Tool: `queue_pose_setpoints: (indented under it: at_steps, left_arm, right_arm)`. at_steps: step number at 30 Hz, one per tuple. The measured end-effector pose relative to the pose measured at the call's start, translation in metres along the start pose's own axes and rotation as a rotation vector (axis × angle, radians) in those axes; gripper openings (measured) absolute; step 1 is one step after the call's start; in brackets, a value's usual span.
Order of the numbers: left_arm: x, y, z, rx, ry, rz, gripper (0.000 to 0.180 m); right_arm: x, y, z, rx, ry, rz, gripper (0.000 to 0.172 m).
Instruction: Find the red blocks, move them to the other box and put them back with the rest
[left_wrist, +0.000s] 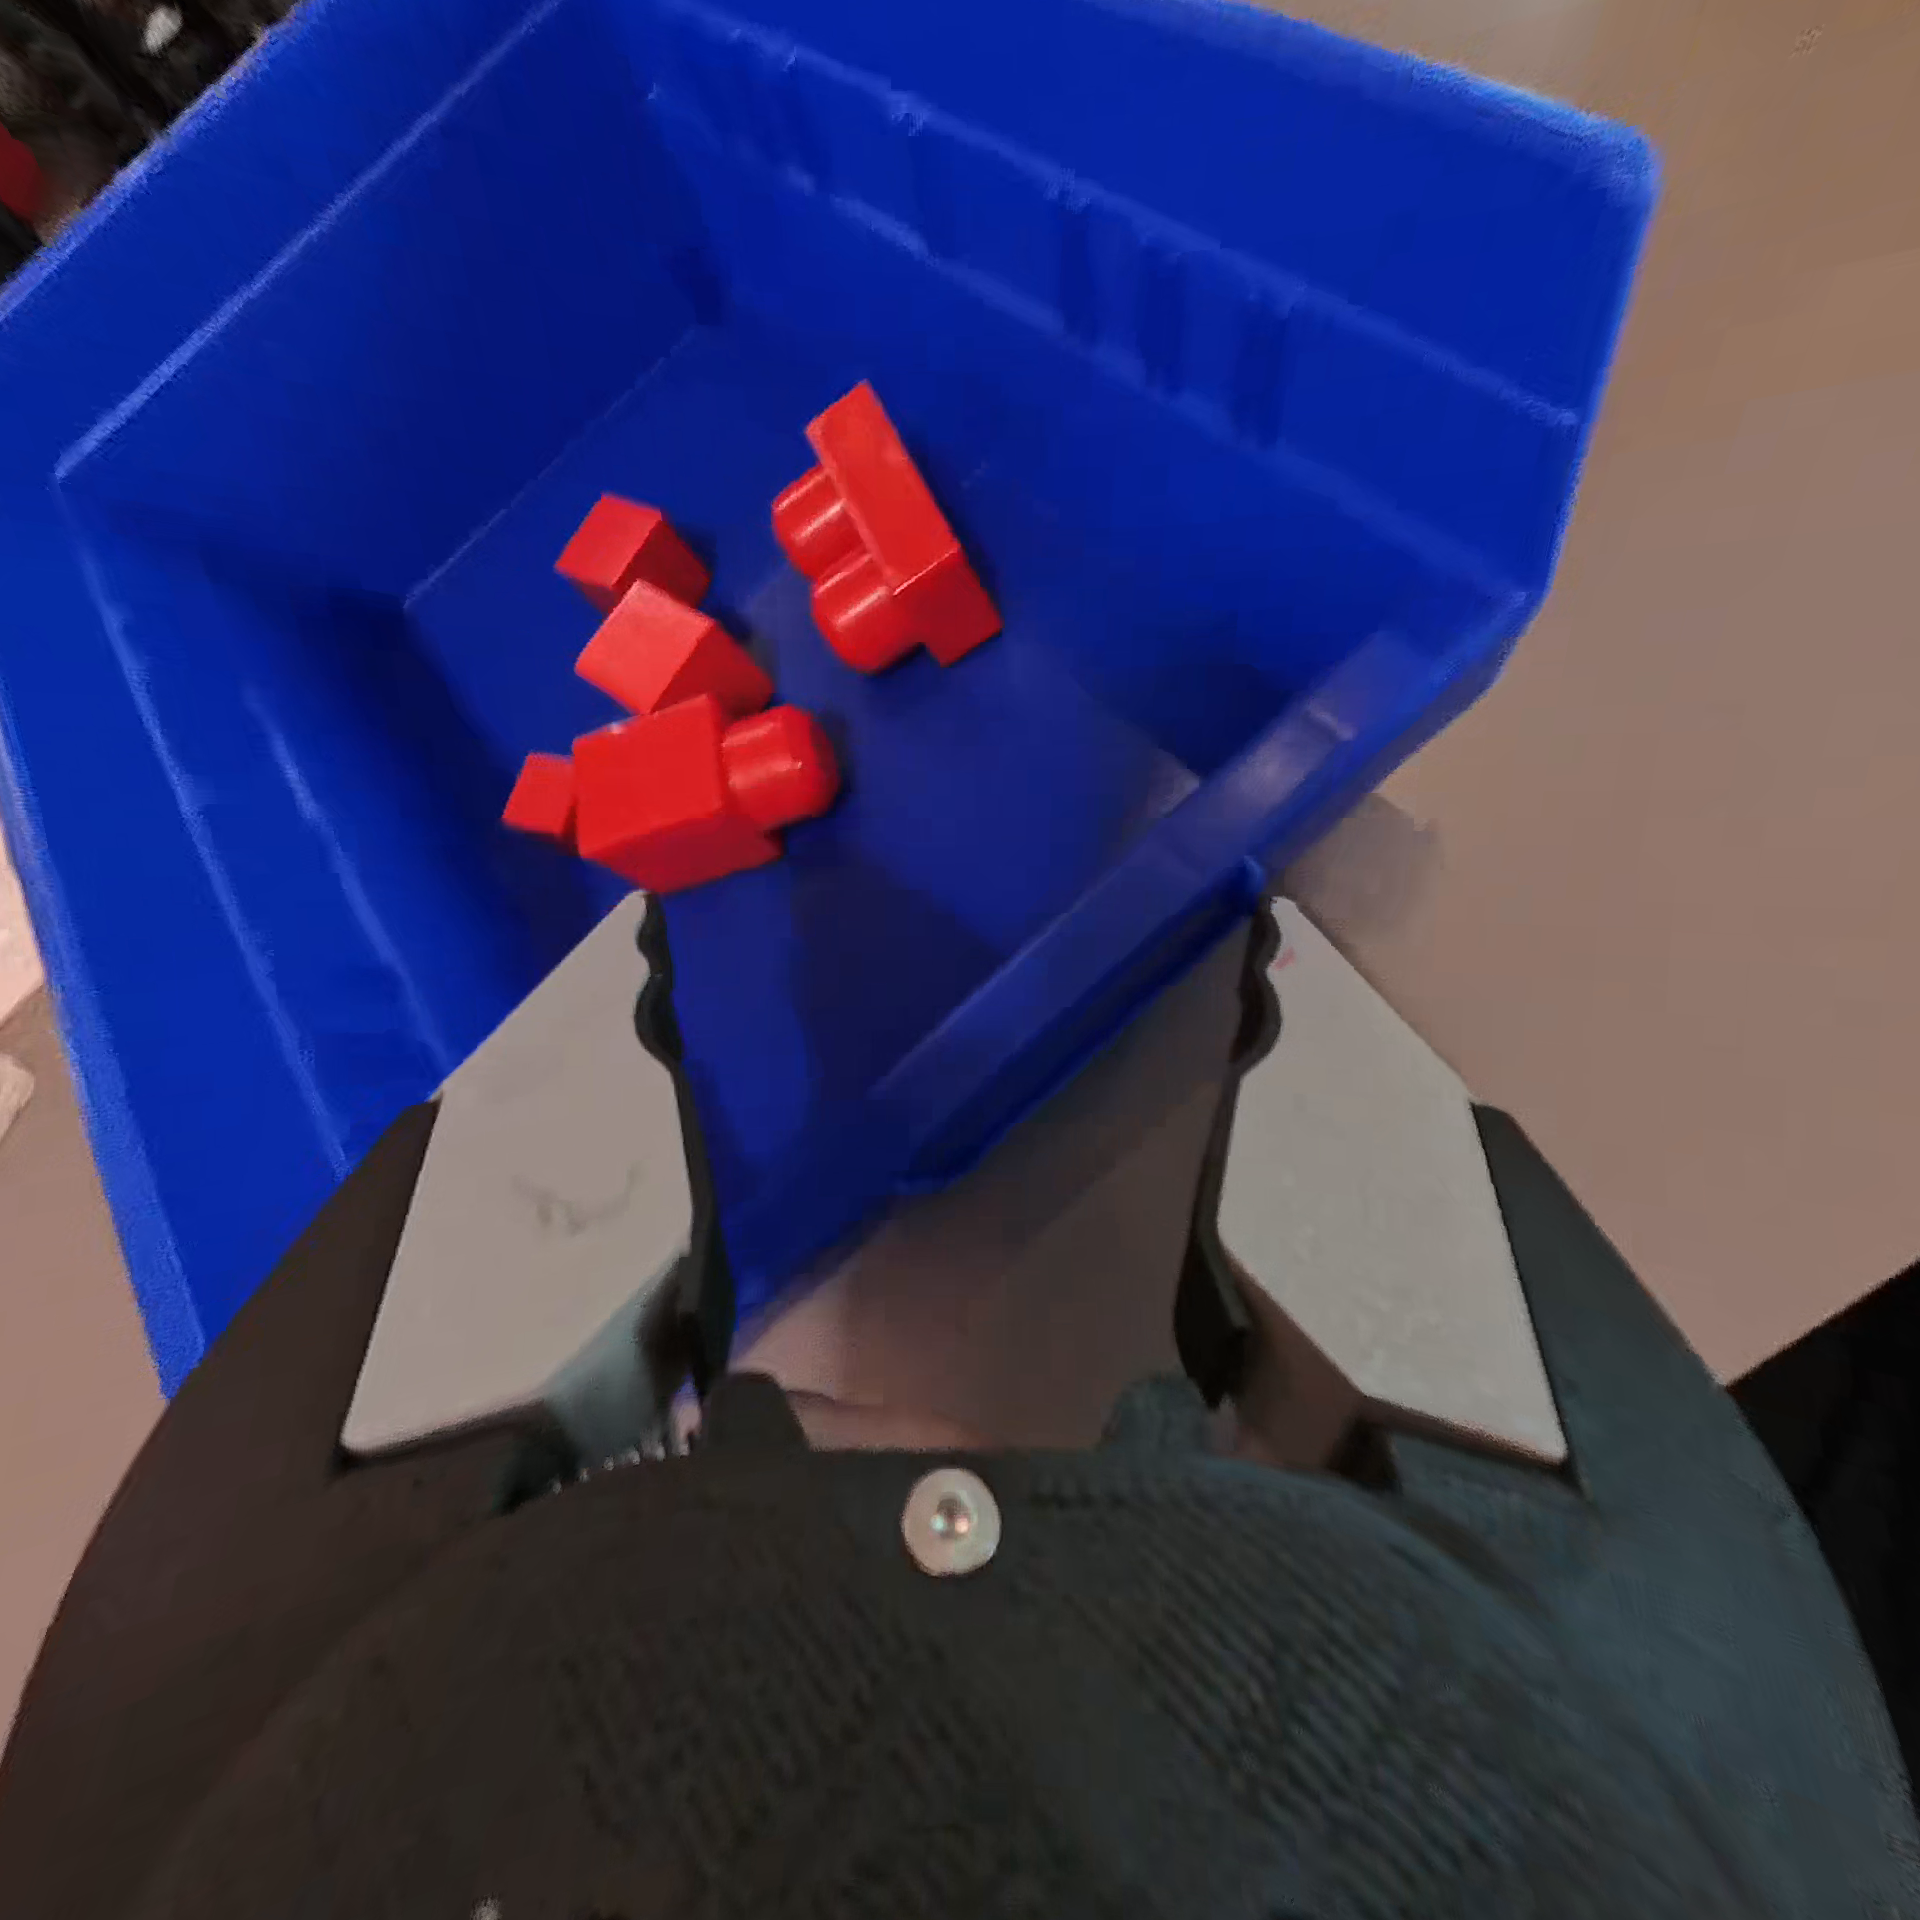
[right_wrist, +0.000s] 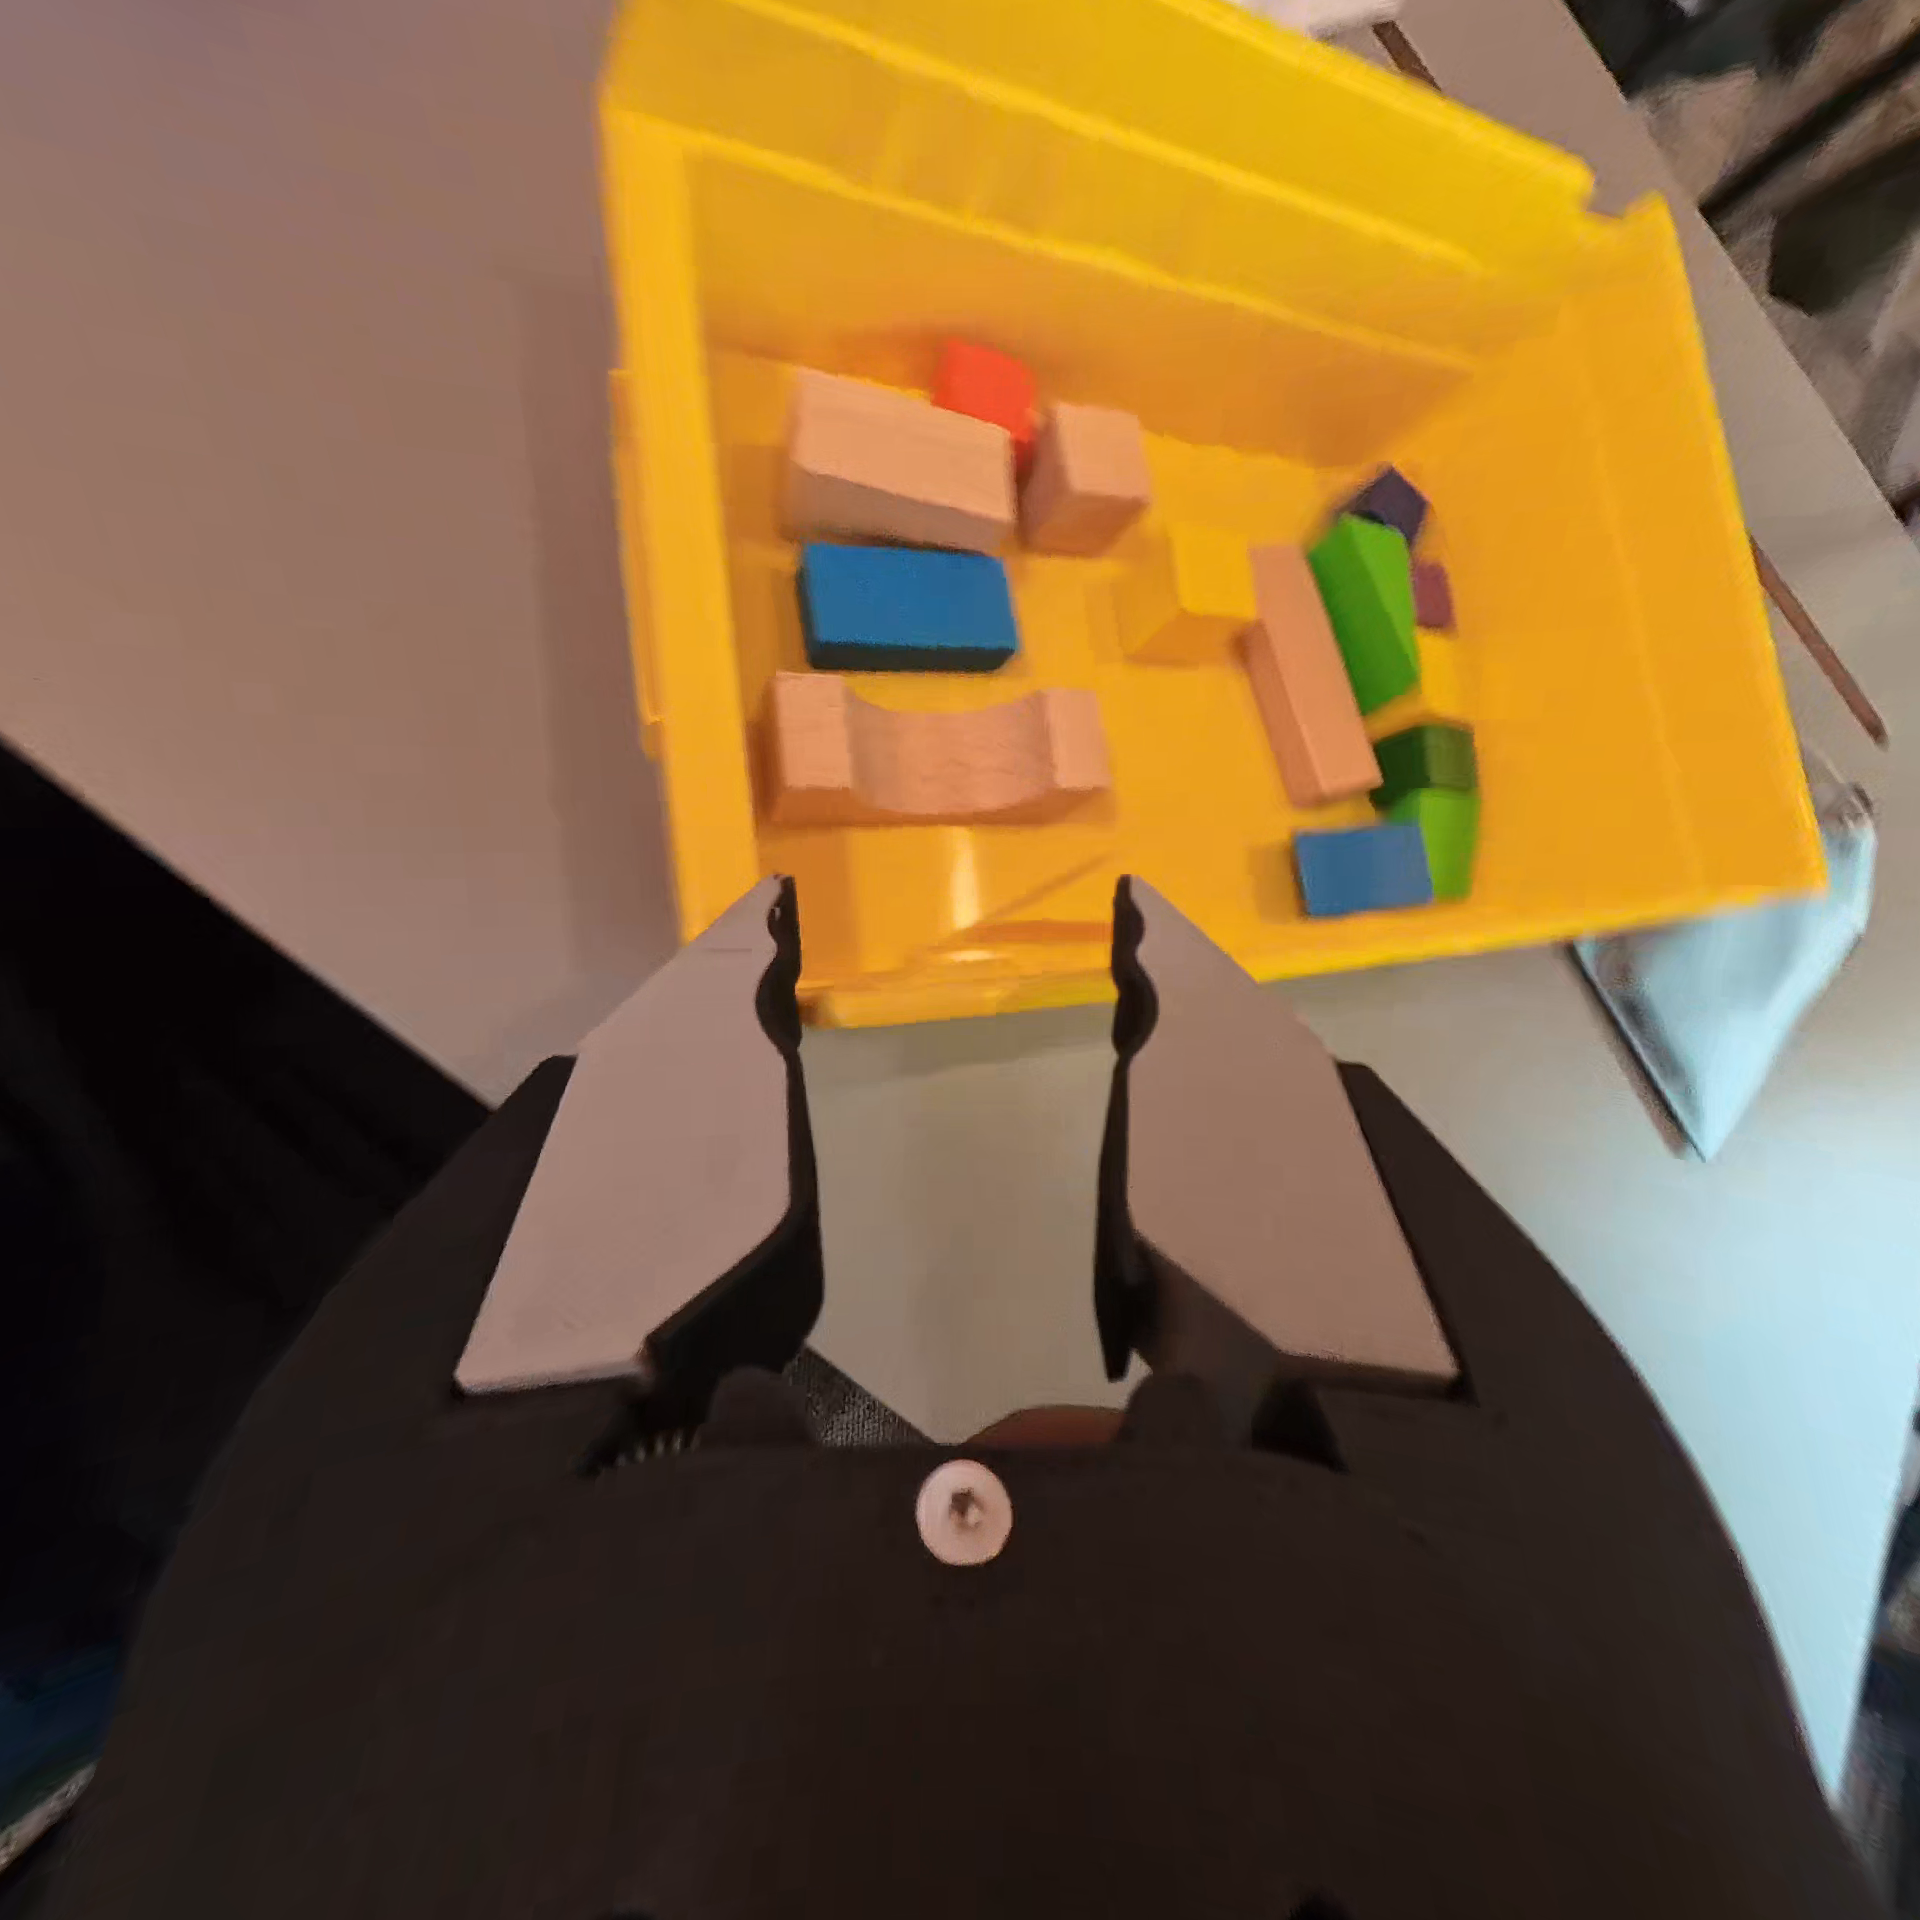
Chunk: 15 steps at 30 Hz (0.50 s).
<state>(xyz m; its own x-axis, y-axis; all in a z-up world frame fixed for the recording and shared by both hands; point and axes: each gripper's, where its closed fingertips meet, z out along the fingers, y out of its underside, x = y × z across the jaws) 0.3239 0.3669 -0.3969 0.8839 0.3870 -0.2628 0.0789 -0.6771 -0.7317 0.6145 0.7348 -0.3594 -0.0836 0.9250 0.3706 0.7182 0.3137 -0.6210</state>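
Just beyond the left fingers (left_wrist: 652, 935) — spread wide, bare (right's too) — red blocks (left_wrist: 665, 790) lie in the blue box (left_wrist: 1351, 436).

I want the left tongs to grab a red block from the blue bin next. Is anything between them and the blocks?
Nothing visible blocks them. The left tongs hang open and empty over the blue bin, just short of the nearest red block. The bin's low front wall runs under the tips, not between.
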Motion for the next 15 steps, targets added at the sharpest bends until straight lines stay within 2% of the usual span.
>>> queue_pose_setpoints:
  at_steps: [3,5,6,7,9,11,13,15]
  left_arm:
    - [-0.037,0.025,-0.014,-0.058,-0.061,-0.053,0.108]
    - [-0.061,0.041,-0.025,-0.090,-0.136,-0.084,0.102]
    - [-0.066,0.045,-0.029,-0.095,-0.160,-0.098,0.093]
    - [-0.061,0.045,-0.031,-0.088,-0.155,-0.097,0.088]
    - [-0.032,0.029,-0.030,-0.019,-0.073,-0.058,0.086]
    - [-0.003,0.006,-0.025,0.057,-0.037,0.003,0.084]
    - [0.011,-0.017,-0.014,0.116,-0.077,0.060,0.084]
    - [0.013,-0.036,0.001,0.154,-0.148,0.058,0.074]
  right_arm:
    - [0.054,0.027,-0.007,-0.033,0.140,0.077,0.042]
    - [0.086,0.044,-0.018,-0.051,0.241,0.166,0.035]
    - [0.099,0.049,-0.024,-0.046,0.291,0.230,0.036]
    - [0.105,0.049,-0.029,-0.020,0.308,0.294,0.047]
    - [0.083,0.022,-0.031,0.130,0.181,0.369,0.053]
    - [0.037,-0.018,-0.026,0.276,-0.019,0.379,0.054]
    - [-0.004,-0.045,-0.012,0.318,-0.131,0.367,0.063]
    - [-0.028,-0.061,0.012,0.308,-0.126,0.336,0.069]
